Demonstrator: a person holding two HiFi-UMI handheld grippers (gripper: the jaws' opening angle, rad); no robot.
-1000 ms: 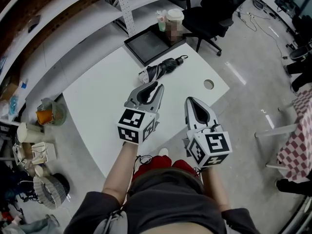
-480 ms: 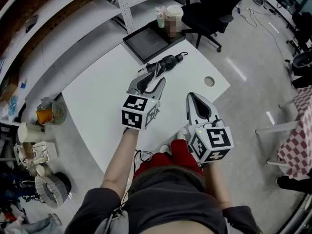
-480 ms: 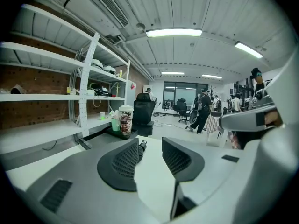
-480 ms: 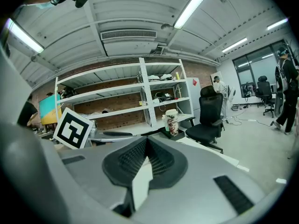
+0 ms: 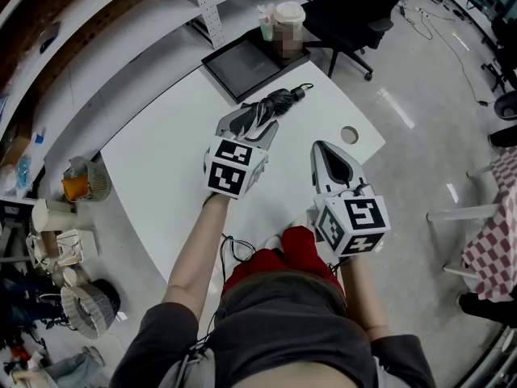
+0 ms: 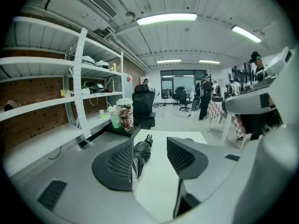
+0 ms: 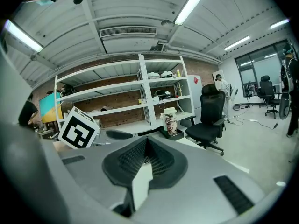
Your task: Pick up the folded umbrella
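The folded black umbrella (image 5: 273, 103) lies on the white table (image 5: 161, 160), its strap end pointing at the far corner. My left gripper (image 5: 252, 120) reaches its near end, jaws opening. In the left gripper view the umbrella (image 6: 141, 149) lies ahead in the gap of the left gripper (image 6: 149, 160), partly hidden behind the left jaw; the pads do not press on it. My right gripper (image 5: 322, 147) hovers over the table's near right part, apart from the umbrella. In its own view the right gripper (image 7: 146, 147) is shut with nothing in it.
A dark tray (image 5: 242, 65) sits at the table's far edge, with a paper coffee cup (image 5: 289, 18) and a green bottle (image 5: 266, 21) beside it. A black office chair (image 5: 363, 6) stands beyond. The table has a round cable hole (image 5: 349, 135). Shelving runs along the left.
My left gripper has moved forward and down to the umbrella's near end and its jaws have spread apart. The right gripper has edged forward a little.
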